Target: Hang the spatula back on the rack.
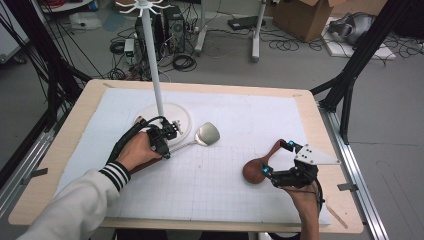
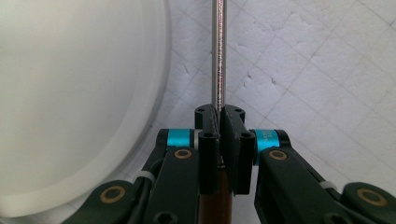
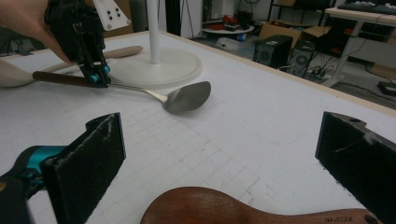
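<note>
Between the pressed-together jaws of the left gripper (image 1: 165,145) sits the thin handle of the metal spatula (image 1: 206,134), whose long shaft runs straight ahead, while the right gripper (image 1: 277,159) stands spread over the wooden spoon (image 1: 256,169).

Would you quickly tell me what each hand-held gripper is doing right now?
Left hand-held gripper: closed on the spatula handle.
Right hand-held gripper: open around the wooden spoon.

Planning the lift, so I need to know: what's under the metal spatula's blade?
The metal spatula lies on the white gridded mat, its blade beside the stand's round base. Whatever sits directly beneath the blade is covered.
</note>
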Available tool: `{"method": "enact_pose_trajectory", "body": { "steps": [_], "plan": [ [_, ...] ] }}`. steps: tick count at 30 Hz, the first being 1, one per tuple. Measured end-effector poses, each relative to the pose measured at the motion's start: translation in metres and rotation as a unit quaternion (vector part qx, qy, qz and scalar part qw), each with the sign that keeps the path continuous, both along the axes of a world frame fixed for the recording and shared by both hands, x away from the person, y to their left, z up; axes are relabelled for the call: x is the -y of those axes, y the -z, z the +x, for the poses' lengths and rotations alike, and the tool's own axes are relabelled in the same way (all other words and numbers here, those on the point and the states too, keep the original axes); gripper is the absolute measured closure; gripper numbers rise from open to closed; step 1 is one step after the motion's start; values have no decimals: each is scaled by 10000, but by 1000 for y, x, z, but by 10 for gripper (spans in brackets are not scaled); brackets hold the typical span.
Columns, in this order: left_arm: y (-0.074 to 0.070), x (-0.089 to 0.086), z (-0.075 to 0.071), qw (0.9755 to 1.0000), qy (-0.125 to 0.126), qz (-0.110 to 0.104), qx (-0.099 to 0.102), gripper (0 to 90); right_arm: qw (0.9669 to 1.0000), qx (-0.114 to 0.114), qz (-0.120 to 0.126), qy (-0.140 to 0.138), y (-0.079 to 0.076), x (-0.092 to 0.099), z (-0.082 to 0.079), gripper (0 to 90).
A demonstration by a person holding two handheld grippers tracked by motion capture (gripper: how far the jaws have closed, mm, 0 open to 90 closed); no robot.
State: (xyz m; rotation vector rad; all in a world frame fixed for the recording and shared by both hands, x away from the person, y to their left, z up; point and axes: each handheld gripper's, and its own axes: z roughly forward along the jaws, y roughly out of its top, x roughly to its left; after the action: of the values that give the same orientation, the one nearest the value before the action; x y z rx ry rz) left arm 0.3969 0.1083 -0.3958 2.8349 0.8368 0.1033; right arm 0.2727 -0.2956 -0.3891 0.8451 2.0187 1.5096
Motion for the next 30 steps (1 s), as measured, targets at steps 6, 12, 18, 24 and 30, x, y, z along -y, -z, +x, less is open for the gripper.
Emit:
{"method": "enact_pose_trajectory", "body": {
  "steps": [6, 12, 18, 24, 30],
  "plan": [
    [-2, 0, -1, 9999, 94, 52, 114, 847, 10000, 75, -28, -15, 0, 0, 0, 5],
    [-4, -2, -2, 9996, 196, 40, 197, 848, 10000, 84, -34, 32, -1, 0, -1, 5],
    [-6, -2, -4, 9991, 323, -86, 263, 848, 9998, 146, -117, -48, -3, -5, -1, 6],
    [-16, -1, -10, 9978, 536, -275, 273, 847, 9992, 174, -282, -231, -8, -13, -1, 6],
    [-32, 5, -20, 9946, 855, -459, 376, 846, 9979, 277, -409, -425, -20, -20, 0, 5]
  ]
}}
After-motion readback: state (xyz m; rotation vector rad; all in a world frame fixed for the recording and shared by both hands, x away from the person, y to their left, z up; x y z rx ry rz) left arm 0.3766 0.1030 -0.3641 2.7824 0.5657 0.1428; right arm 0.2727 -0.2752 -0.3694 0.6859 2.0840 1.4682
